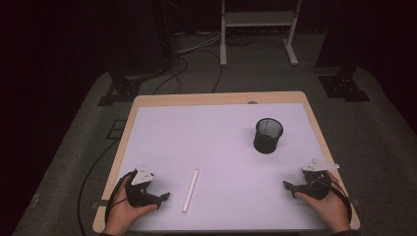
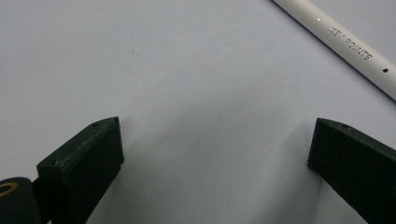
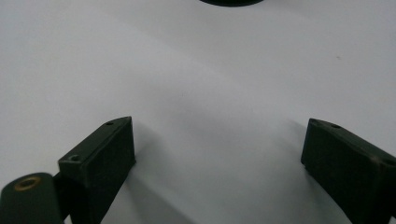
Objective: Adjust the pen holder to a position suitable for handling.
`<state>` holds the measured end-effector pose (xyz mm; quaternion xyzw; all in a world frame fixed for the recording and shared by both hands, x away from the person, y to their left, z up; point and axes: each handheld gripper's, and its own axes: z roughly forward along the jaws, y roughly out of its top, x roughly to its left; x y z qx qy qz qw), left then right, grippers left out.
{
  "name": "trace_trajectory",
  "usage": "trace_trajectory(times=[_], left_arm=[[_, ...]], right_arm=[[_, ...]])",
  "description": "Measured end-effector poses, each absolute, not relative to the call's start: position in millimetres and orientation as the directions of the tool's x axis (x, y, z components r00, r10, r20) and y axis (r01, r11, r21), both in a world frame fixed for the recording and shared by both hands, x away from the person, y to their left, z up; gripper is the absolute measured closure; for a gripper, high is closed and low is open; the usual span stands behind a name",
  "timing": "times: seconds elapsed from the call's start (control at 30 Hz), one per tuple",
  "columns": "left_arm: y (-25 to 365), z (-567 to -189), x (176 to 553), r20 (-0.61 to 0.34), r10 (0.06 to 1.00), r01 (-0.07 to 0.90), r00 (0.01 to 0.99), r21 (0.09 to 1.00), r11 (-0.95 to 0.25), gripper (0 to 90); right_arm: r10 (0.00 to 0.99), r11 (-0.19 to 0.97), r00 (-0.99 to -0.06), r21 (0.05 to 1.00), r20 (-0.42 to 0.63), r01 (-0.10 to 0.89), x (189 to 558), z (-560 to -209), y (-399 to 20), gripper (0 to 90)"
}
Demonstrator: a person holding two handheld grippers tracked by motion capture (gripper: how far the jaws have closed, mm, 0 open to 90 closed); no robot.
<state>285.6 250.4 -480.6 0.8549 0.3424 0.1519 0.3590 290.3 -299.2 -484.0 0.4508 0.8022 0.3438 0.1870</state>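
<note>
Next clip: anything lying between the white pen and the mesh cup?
Nothing. In the high view, the stretch of white sheet from the pen to the cup is bare.

1. We see a light wooden rectangular table (image 1: 216,98); its bare rim shows on the far and side edges.
2. A white matte sheet (image 1: 206,142) covers nearly all of the tabletop and lies flat.
3. Grey carpeted floor (image 1: 74,162) surrounds the table.
4. Two black flat stand bases (image 1: 123,88) (image 1: 344,83) sit on the floor beyond the table's far corners, one on each side.
5. A white metal frame with two legs (image 1: 258,19) stands farther back, near centre.
6. Loose black cables (image 1: 172,73) run over the floor between the left base and the frame.
7. A thin black cable (image 1: 93,167) curves along the floor left of the table.
</note>
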Motion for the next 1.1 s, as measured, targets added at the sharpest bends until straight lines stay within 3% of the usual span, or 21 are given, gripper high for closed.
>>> trace_trajectory(times=[0.43, 0.63, 1.1], left_arm=[[250.5, -480.6, 285.6, 0.013, 0.695, 0.477, 0.719, 0.718, -0.507, 2.6], [250.5, -480.6, 285.6, 0.013, 0.695, 0.477, 0.719, 0.718, -0.507, 2.5], [250.6, -480.6, 285.6, 0.013, 0.695, 0.477, 0.719, 0.718, -0.507, 2.6]], right_arm=[[0.854, 0.356, -0.521, 0.717, 0.011, 0.600, 290.6, -482.5, -299.0, 9.7], [0.853, 0.352, -0.521, 0.713, 0.021, 0.606, 291.2, -477.9, -299.3, 20.8], [0.841, 0.354, -0.540, 0.721, 0.033, 0.596, 294.8, -460.5, -297.9, 25.8]])
